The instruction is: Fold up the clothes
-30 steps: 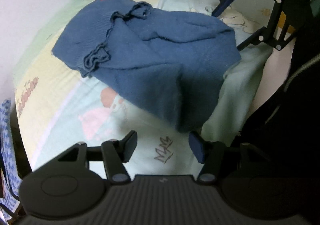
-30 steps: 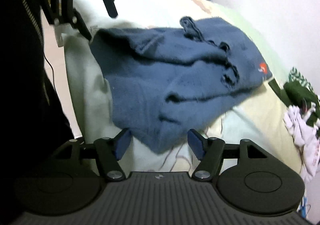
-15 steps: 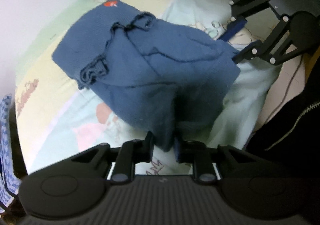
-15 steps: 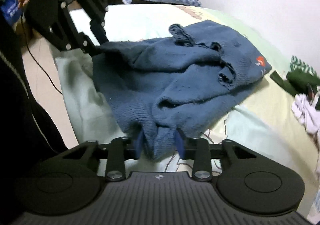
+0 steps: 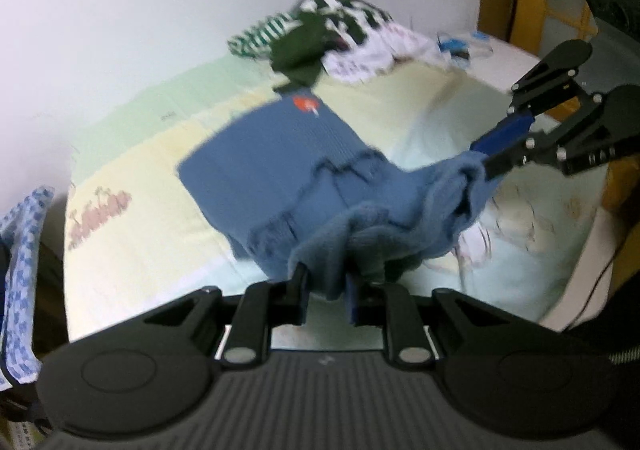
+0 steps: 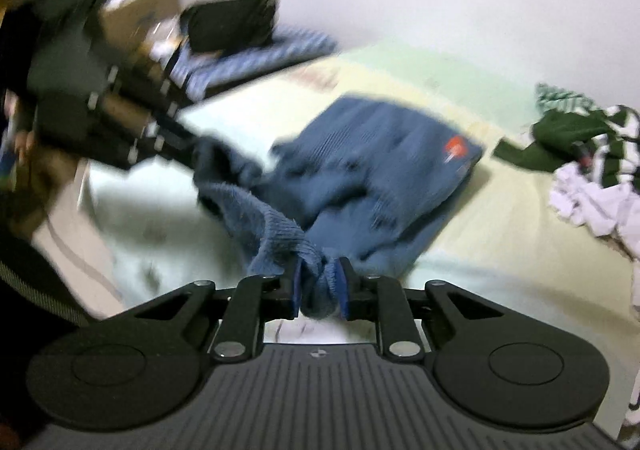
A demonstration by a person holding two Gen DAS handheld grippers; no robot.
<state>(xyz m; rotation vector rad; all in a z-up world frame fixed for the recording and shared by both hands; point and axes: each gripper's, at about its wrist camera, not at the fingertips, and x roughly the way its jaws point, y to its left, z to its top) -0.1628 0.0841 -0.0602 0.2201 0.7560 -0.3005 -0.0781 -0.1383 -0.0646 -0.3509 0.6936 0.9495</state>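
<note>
A blue knitted sweater with a small red logo lies across the pale printed bed sheet, its near hem raised off the bed. My left gripper is shut on one bunched corner of that hem. The jaws of my right gripper are closing, with the other hem corner pinched between the pads. The left wrist view shows the right gripper at the right, holding its corner up. In the blurred right wrist view the sweater stretches to the left gripper at the left.
A heap of green striped and white clothes lies at the far end of the bed by the wall, also seen as the clothes heap. A black bag rests on blue checked cloth. A person's dark jacket is close at the right.
Both grippers closed on the sweater's near hem corners and rose, lifting the hem off the bed. Both views tipped up toward the wall and have blurred.
</note>
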